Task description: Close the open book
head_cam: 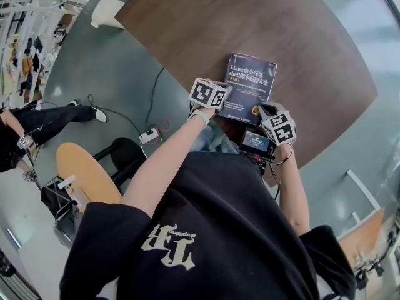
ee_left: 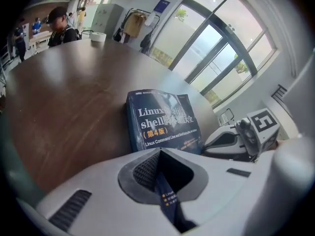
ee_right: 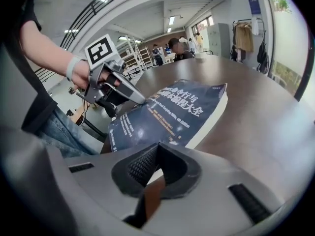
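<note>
The Linux shell book (head_cam: 249, 86) lies shut, blue front cover up, on the brown table (head_cam: 206, 24), close to its near edge and just in front of the person. With the cover already down, the main risk seems to be a sideways shove. The left gripper (ee_left: 160, 156) sits at the book's near left edge, and a push from there could slide the book along the smooth tabletop or swing its near corner out over the edge. If the cover has not settled, lifting away too quickly might let it spring up again. On the right, a careless press by the right gripper (ee_right: 158, 149) at the near right corner could skew the book.

The left gripper's jaws are closed together with nothing held between them. In the right gripper view its tip meets the cover's near left corner, though whether it actually touches cannot be told. The right gripper's jaws are also together and empty, hovering just short of the book's near end.
</note>
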The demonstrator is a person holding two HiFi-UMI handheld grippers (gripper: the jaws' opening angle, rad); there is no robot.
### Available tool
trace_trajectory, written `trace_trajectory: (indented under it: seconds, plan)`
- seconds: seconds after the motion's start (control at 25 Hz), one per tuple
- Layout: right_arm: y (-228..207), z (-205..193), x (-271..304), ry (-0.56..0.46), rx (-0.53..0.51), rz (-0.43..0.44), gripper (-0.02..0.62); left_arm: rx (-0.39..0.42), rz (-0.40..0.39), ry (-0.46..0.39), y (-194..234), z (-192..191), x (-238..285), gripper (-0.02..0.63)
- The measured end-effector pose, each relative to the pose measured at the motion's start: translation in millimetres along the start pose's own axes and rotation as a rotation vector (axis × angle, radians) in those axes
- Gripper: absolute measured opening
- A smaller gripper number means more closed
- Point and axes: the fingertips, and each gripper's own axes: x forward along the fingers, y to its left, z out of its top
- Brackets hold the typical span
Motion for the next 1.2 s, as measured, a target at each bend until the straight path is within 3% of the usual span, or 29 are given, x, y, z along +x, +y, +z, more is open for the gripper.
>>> trace_trajectory:
  seconds: [0.2,0.4,0.64,0.8,0.88,1.04,1.2]
  plan:
    - [3,5,-3,-0.022,-0.030,0.022,-0.012,0.029,0.035,0.078,-1,1,0,0.006]
    - [1,4,-6,0.000,0.015,0.043,-0.012,0.112,0.097,0.156,-1,0,3,0.006]
    - [-1,3,-3,-0.007,0.028,0.025,-0.012,0.179,0.108,0.110,-2,0,4,0.006]
    - [0,3,-1,0.030,-0.005,0.020,-0.012,0.305,0.148,0.123,-3,-4,9,0.006]
    - [0,7,-7,0.026,-0.016,0.012,-0.012,0.306,0.123,0.075,-3,-3,8,0.006]
    - [1,14,-30,-0.026,0.032,-0.036,-0.012,0.197,-0.004,-0.040,-6,-3,-8,0.005]
    - [11,13,-51,-0.072,0.078,-0.104,-0.012,0.236,-0.075,-0.116,-23,-4,-32,0.006]
